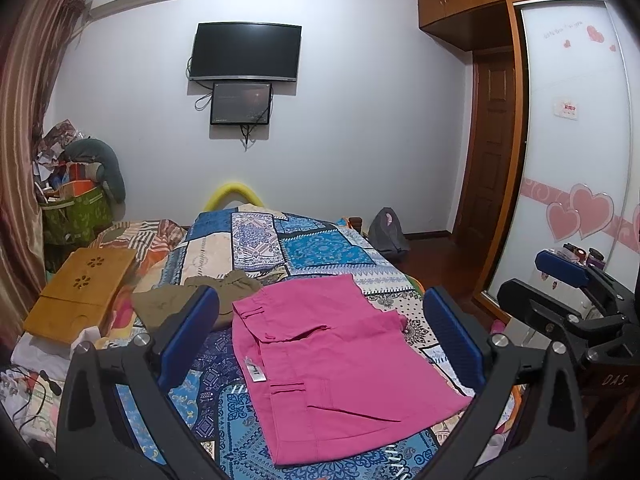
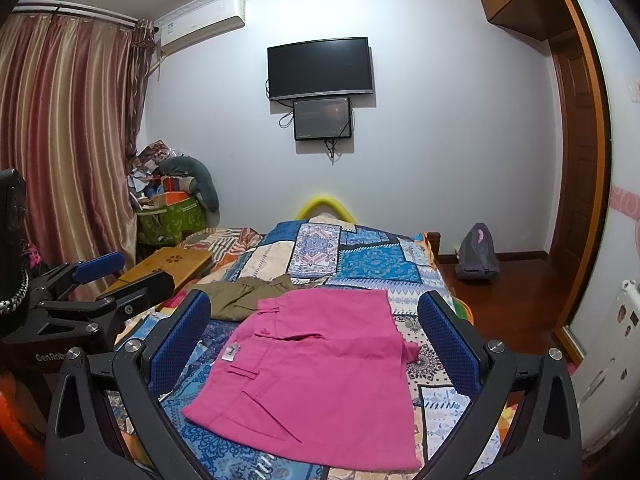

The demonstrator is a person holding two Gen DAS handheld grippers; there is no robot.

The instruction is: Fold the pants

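A pair of pink pants (image 1: pixel 332 364) lies folded flat on the patterned bedspread (image 1: pixel 320 248), waistband and white label to the left. In the right wrist view the pink pants (image 2: pixel 320 376) fill the space between the fingers. My left gripper (image 1: pixel 320 336) hovers above them, open, blue pads wide apart, holding nothing. My right gripper (image 2: pixel 316 340) is also open and empty above the pants. The right gripper (image 1: pixel 560 280) shows at the right edge of the left wrist view, and the left gripper (image 2: pixel 108 276) at the left edge of the right wrist view.
An olive-brown garment (image 1: pixel 192 300) lies just beyond the pink pants. A wooden lap tray (image 1: pixel 80 292) sits on the bed's left side, clutter and a green bag (image 1: pixel 76 212) behind it. A grey backpack (image 2: pixel 478 252) rests on the wooden floor right of the bed. Wardrobe doors (image 1: pixel 572 140) stand at right.
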